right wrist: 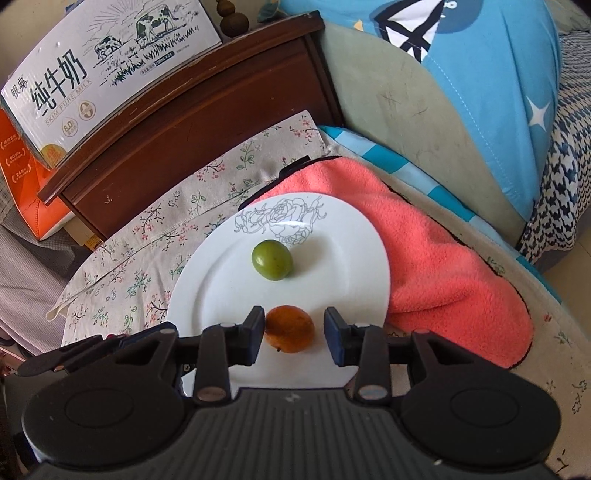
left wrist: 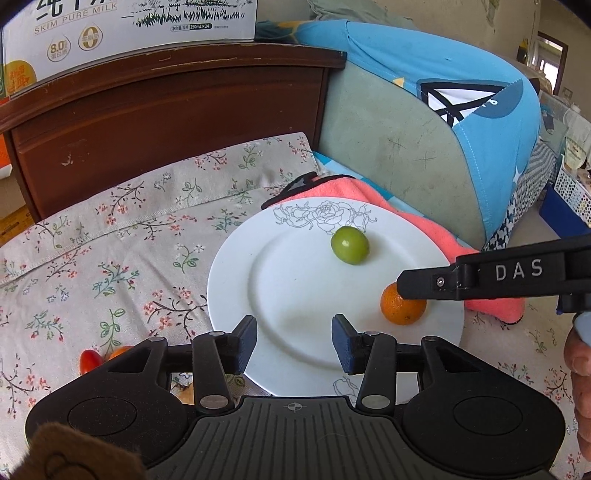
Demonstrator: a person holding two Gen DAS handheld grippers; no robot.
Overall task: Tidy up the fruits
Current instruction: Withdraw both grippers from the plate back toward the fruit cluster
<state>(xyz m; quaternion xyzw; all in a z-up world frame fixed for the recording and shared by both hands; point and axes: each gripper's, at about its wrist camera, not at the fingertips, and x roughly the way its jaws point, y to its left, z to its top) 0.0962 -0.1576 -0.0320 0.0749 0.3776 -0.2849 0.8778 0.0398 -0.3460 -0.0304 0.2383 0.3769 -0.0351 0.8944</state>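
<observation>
A white plate [left wrist: 295, 288] [right wrist: 221, 295] with a rose drawing lies on a floral cloth. On it sit a green fruit [left wrist: 349, 245] [right wrist: 272, 259] toward the far side and a small orange [left wrist: 402, 304] [right wrist: 290, 328] near the right rim. My right gripper [right wrist: 295, 334] [left wrist: 410, 286] straddles the orange. Its left pad is at the peel and its right pad stands a gap away, so it is open. My left gripper [left wrist: 294, 343] hangs open over the plate's near part with nothing between its fingers. A red cherry tomato [left wrist: 89, 362] lies on the cloth to its left.
A pink towel [left wrist: 424, 229] [right wrist: 424, 251] lies under the plate's right edge. Behind stand a dark wooden board [left wrist: 166, 122] with a milk carton [left wrist: 129, 26] on top and a blue-covered cushion [left wrist: 443, 110]. A person's hand [left wrist: 580, 362] shows at the right edge.
</observation>
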